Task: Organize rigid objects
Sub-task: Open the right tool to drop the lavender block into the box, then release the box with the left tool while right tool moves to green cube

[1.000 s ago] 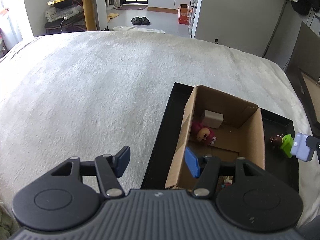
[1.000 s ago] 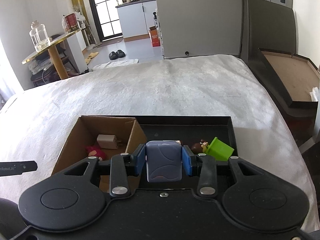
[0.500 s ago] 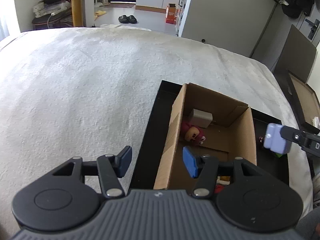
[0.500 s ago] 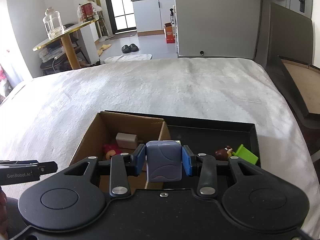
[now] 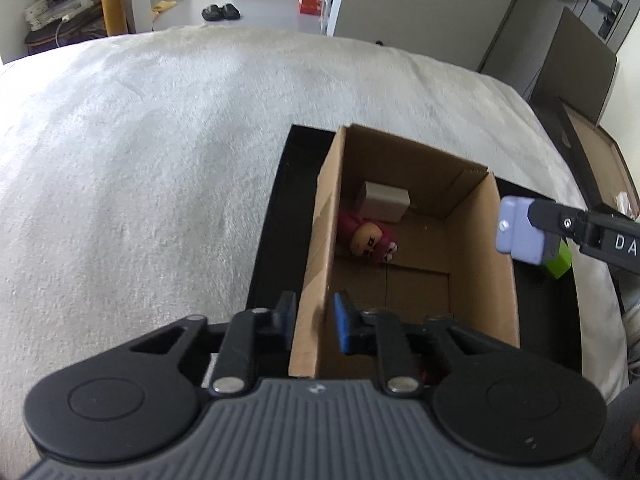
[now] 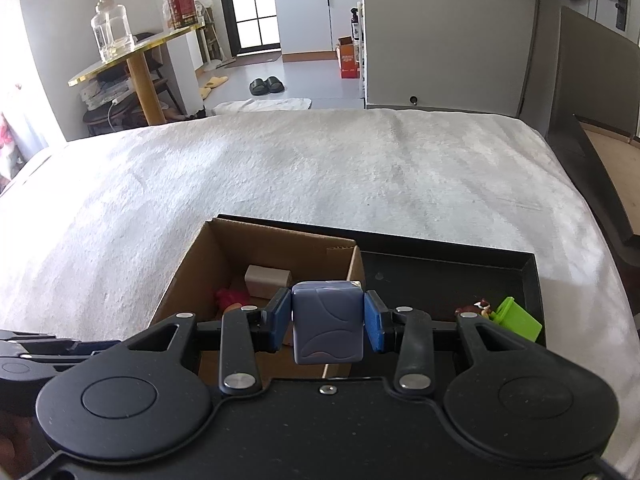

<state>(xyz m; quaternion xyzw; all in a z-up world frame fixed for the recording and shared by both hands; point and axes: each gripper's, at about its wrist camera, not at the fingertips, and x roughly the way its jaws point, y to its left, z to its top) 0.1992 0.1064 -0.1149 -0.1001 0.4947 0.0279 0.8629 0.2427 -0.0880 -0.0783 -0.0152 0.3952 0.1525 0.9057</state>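
Left wrist view: a white fuzzy bed cover carries a black tray at 3 o'clock, holding a cardboard box; the left hand-held gripper is closing its jaws astride the box's left wall, with slippers at 12 o'clock. Right wrist view: the right hand-held gripper is clenched on a lavender block above the box's right wall, and only here a glass jar shows on a side table at 10 o'clock.

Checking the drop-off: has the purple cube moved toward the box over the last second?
Yes. In the left wrist view the cube, held by the right gripper, has shifted leftward from over the tray to the box's right wall.
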